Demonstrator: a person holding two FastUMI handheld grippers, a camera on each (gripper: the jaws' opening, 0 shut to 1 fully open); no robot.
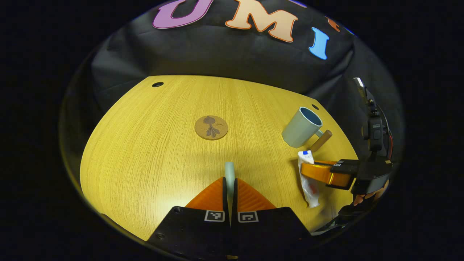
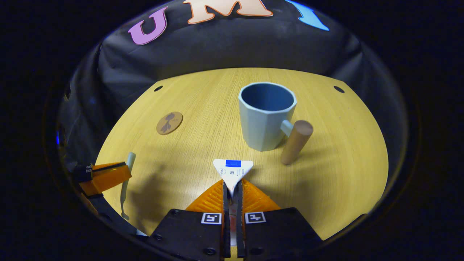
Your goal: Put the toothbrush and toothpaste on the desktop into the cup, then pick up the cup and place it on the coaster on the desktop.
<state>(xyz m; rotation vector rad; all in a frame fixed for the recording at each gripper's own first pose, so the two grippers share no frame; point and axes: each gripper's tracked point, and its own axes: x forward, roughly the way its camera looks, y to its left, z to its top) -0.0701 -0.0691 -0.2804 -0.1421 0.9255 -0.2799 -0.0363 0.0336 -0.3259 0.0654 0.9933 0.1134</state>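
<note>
The wooden desktop [image 1: 152, 152] carries everything, and the pale blue cup [image 2: 266, 116] stands upright on it toward the far right, its brown cylindrical handle [image 2: 296, 142] slanting down to the wood. The left gripper [image 1: 230, 181] has its jaws drawn nearly together on the pale toothbrush [image 1: 229, 173], whose end pokes up between the fingers; in the right gripper view the brush hangs down from those jaws above the desktop, its lower tip small and hard to make out. The right gripper [image 2: 232, 186] is pinched narrow on the white toothpaste [image 2: 232, 169] tube, with the flat crimped end sticking out toward the cup and the rest hidden between the fingers. The round cork coaster [image 1: 211, 127] lies flat and bare, well apart from the cup, to its left.
</note>
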